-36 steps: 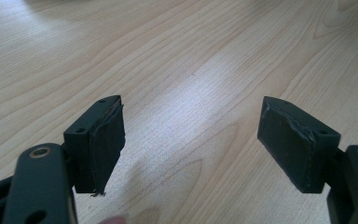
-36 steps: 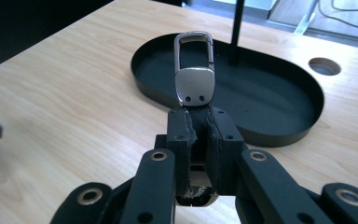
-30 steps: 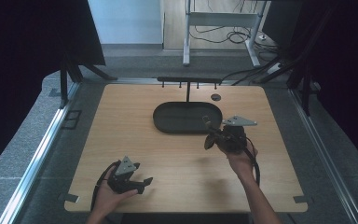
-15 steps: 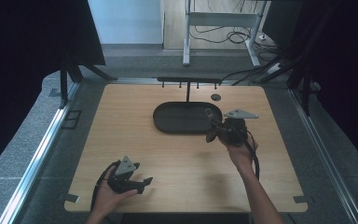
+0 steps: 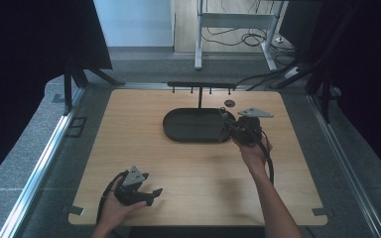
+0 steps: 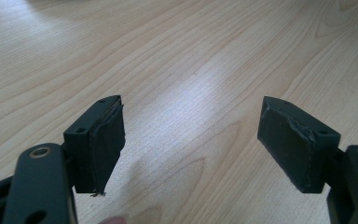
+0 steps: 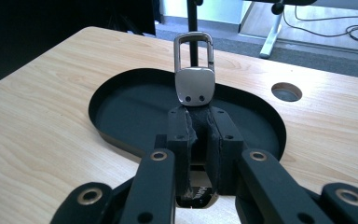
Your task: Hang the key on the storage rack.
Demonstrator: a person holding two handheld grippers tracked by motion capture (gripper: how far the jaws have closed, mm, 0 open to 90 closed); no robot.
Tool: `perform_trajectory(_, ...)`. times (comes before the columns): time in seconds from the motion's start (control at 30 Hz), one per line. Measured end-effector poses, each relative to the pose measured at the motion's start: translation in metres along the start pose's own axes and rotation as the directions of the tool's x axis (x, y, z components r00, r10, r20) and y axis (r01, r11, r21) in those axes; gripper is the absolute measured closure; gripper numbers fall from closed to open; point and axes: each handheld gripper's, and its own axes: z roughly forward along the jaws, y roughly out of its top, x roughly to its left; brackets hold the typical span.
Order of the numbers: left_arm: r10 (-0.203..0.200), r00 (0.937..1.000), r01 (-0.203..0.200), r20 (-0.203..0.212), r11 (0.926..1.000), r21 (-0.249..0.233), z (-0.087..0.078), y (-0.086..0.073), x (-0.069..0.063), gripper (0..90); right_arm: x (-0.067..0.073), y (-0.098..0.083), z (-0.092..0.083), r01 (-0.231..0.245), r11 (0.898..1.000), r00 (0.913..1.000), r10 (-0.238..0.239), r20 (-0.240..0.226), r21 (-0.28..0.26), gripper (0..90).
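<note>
The right gripper (image 5: 226,125) is held out far over the surface (image 5: 144,148), with the forearm stretched from the bottom edge toward the middle. Its fingers (image 7: 179,140) are closed narrow on a small keyring (image 7: 194,74): a silver metal clasp with a dark strap, which stands upright between the pads. In the right gripper view the clasp is above the near rim of the black oval tray (image 7: 121,107), and the tray's post rises behind it. In the high view the gripper is at the right end of the tray (image 5: 178,131), just beside its rim.

The left gripper (image 5: 151,194) rests low near the front edge of the surface, at the left. Its fingers (image 6: 100,140) are wide apart, with bare wood between them.

Between both hands the surface is open. A round hole (image 7: 286,91) lies beyond the tray, near the far edge.
</note>
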Motion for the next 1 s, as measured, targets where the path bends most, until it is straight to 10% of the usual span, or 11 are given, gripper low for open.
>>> perform_trajectory(1.0, -0.023, 0.9997, 0.023, -0.004, 0.9997, -0.010, -0.004, -0.002, 0.007, 23.7, -0.037, 0.027, 0.042, -0.070, 0.996, 0.9910, 0.075, 0.111, -0.048, 80.2)
